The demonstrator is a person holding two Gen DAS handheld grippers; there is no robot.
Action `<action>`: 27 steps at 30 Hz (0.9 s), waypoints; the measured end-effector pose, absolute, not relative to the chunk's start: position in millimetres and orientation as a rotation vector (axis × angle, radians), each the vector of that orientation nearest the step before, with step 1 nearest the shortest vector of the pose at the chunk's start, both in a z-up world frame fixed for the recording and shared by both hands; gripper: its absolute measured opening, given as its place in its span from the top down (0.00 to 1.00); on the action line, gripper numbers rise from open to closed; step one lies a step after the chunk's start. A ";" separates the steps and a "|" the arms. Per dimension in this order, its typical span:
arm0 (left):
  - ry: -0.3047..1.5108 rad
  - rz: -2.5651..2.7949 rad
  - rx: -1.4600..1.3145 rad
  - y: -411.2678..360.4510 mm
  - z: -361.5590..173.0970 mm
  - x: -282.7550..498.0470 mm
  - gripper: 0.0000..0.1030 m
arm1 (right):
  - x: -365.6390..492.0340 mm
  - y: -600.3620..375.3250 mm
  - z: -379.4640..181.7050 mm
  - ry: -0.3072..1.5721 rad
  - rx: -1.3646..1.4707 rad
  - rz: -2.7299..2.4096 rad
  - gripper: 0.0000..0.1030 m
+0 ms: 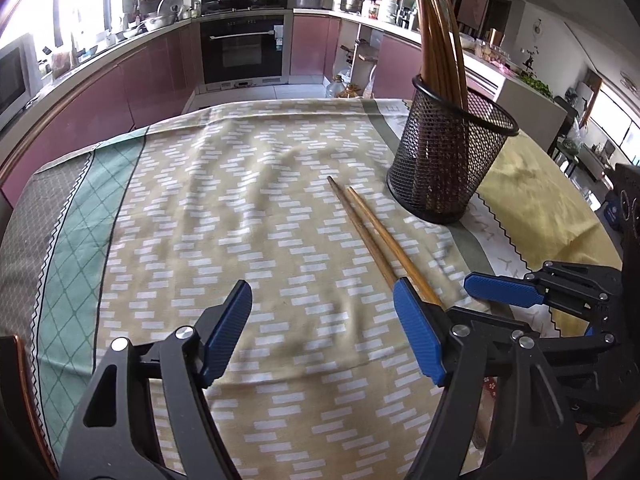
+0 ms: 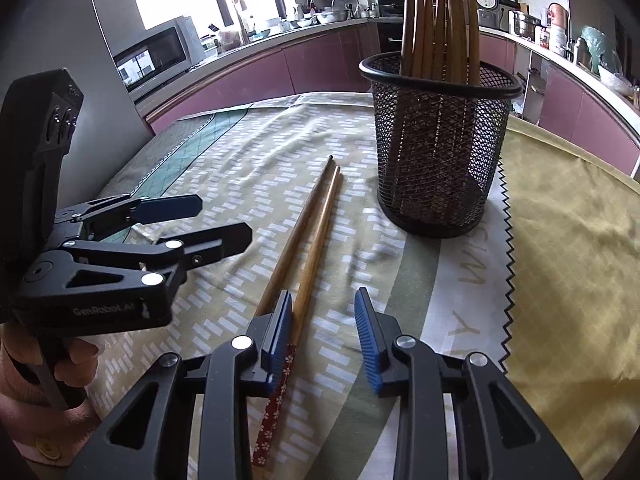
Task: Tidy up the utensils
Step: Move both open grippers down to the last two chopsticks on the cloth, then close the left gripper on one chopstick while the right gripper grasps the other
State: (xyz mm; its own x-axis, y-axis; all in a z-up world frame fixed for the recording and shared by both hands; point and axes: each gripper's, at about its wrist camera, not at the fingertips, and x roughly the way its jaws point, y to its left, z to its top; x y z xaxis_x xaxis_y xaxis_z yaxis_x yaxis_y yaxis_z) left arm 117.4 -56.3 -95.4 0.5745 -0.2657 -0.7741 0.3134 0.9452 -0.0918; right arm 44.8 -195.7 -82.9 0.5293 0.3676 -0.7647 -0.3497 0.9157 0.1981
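Observation:
Two wooden chopsticks [image 1: 372, 232] lie side by side on the patterned cloth, left of a black mesh holder [image 1: 452, 160] that stands upright with several chopsticks in it. My left gripper [image 1: 324, 322] hovers open over the cloth with nothing between its fingers; its right finger covers the pair's near part. My right gripper [image 2: 325, 334] is open low over the pair [image 2: 316, 220]. The chopstick with a red flowered end [image 2: 276, 400] runs between its jaws beside the left pad; the other passes outside that finger. The mesh holder [image 2: 438, 152] stands ahead to the right.
A yellow cloth [image 2: 568, 248] covers the table's right part, and a green and grey border [image 1: 60, 216] runs along the left. The left gripper [image 2: 224, 220], held by a hand in a pink sleeve [image 2: 48, 412], sits close on the left. Kitchen counters and an oven stand behind.

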 end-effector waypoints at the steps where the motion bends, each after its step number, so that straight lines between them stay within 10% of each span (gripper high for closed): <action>1: 0.901 -0.348 0.060 -58.4 -96.1 118.4 0.31 | 45.2 -196.1 -82.7 0.918 0.020 0.427 0.71; 9: 0.942 -0.393 0.072 -73.6 -103.6 128.9 0.35 | 50.8 -205.7 -83.5 0.927 0.039 0.424 0.73; 27: 1.002 -0.491 0.064 -80.3 -106.5 141.6 0.82 | 79.1 -182.0 -84.5 0.939 -0.055 0.423 0.80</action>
